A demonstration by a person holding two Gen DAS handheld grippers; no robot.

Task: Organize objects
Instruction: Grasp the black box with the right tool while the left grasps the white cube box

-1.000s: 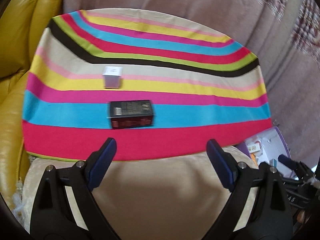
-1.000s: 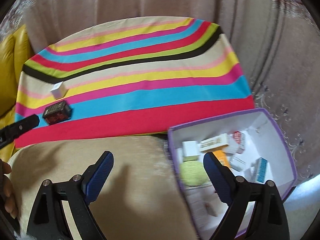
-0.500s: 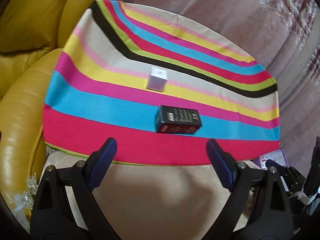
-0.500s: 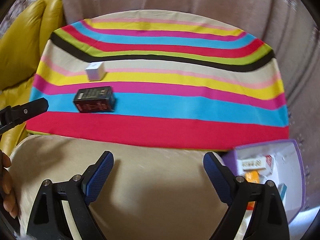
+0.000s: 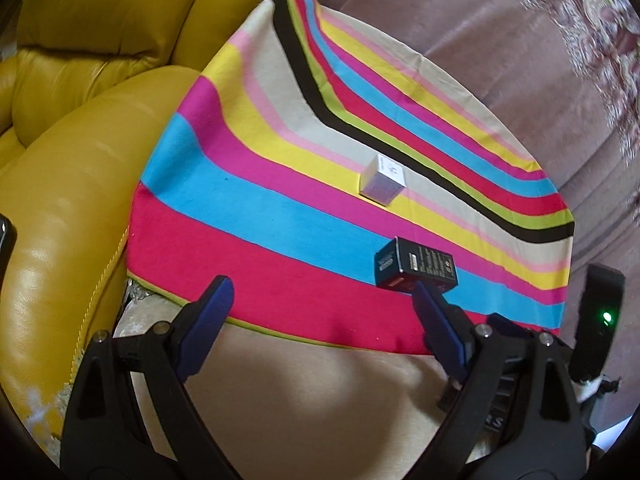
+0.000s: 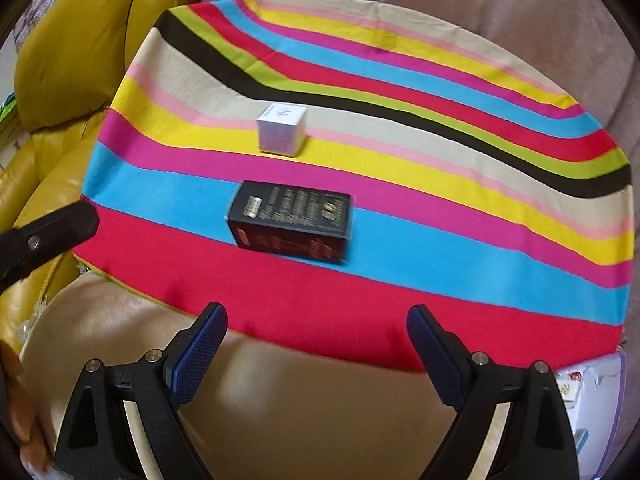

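A dark box point(image 6: 292, 220) lies on its side on the striped cloth point(image 6: 440, 216), across the blue and red stripes. A small white box point(image 6: 282, 130) stands behind it on the beige and yellow stripes. My right gripper point(image 6: 316, 340) is open and empty, a short way in front of the dark box. In the left wrist view the dark box point(image 5: 416, 270) lies just past the right fingertip and the white box point(image 5: 383, 180) is farther off. My left gripper point(image 5: 322, 312) is open and empty over the cloth's near edge.
A yellow leather armchair point(image 5: 72, 152) stands at the left. A purple-rimmed box point(image 6: 592, 404) with small items shows at the lower right of the right wrist view. A beige cushion point(image 6: 300, 408) lies under the grippers. A pink curtain point(image 5: 500, 40) hangs behind.
Both views have swung left. The purple-rimmed box has nearly left the right wrist view and the dark box now lies ahead of the right gripper. The armchair fills more of the left wrist view.
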